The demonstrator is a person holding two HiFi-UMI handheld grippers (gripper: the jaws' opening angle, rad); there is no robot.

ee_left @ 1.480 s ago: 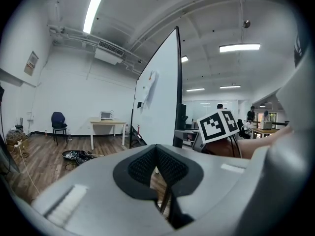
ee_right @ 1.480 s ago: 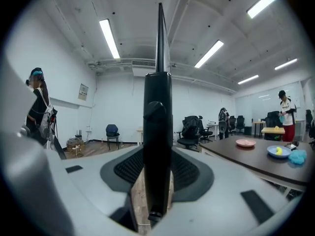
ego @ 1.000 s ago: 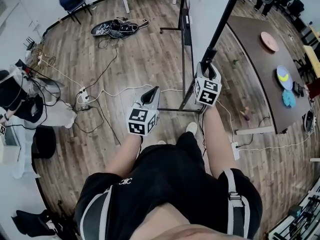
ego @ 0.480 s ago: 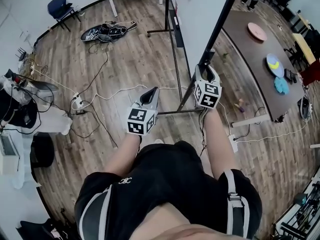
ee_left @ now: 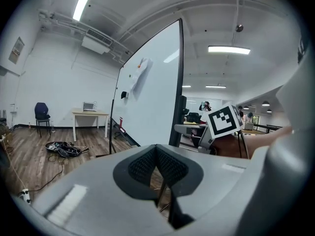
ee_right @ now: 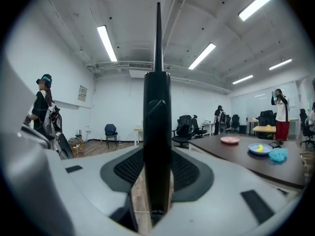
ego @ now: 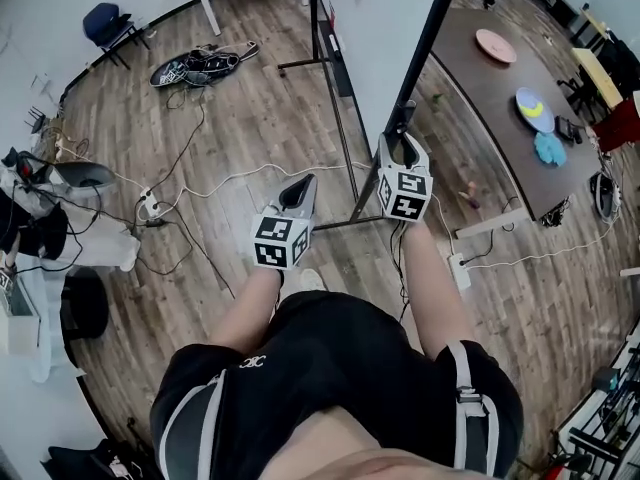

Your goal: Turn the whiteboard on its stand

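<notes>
The whiteboard [ego: 385,28] stands upright on its black wheeled stand [ego: 338,118], seen from above in the head view. My right gripper [ego: 402,136] is shut on the board's black side frame [ego: 430,33]. In the right gripper view that frame [ee_right: 157,132] fills the gap between the pads of the right gripper [ee_right: 157,181]. My left gripper [ego: 300,193] hangs shut and empty to the left of the stand, apart from it. In the left gripper view, the left gripper [ee_left: 156,151] points at the white face of the whiteboard [ee_left: 152,97], pads meeting.
A brown table [ego: 490,98] with plates stands to the right of the board. White cables [ego: 200,183] and a power strip [ego: 150,206] cross the wood floor at left. A heap of bags [ego: 195,65] and a blue chair [ego: 105,23] lie farther off.
Both grippers have travelled sideways with the board's edge, the right one keeping its hold. The board and floor things have shifted left in the head view.
</notes>
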